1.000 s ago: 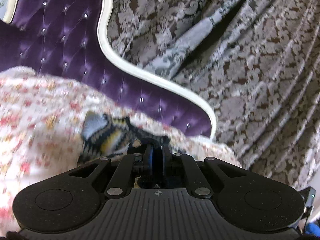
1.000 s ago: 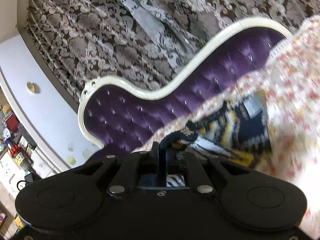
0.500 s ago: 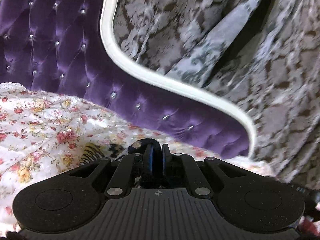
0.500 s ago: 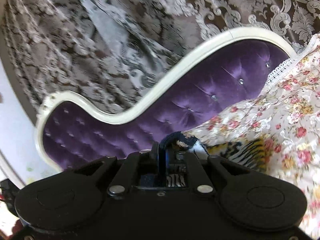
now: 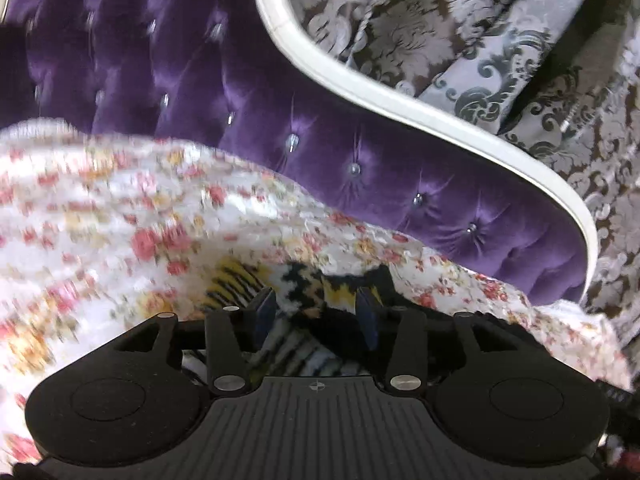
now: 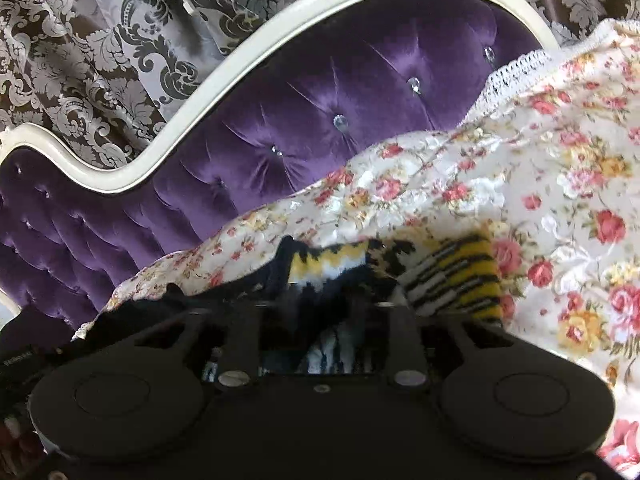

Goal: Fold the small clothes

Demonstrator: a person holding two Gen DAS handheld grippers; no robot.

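Note:
A small knitted garment (image 5: 316, 288) in black, yellow and white lies on the floral bedspread (image 5: 120, 220), right in front of both grippers. My left gripper (image 5: 316, 312) is open, its blue pads (image 5: 266, 312) spread either side of the knit, which lies loose between them. In the right wrist view the same garment (image 6: 452, 276) lies bunched on the bedspread (image 6: 520, 184). My right gripper (image 6: 324, 312) is open too, its fingers low and dark over the near edge of the garment.
A purple tufted headboard (image 5: 280, 128) with a white curved frame (image 5: 400, 100) rises just behind the bedspread; it also shows in the right wrist view (image 6: 320, 128). Grey damask curtains (image 5: 520, 40) hang behind it.
Both grippers were shut on the garment and holding it up; both have now opened and the garment lies on the bedspread. Both cameras have dropped lower toward the bed.

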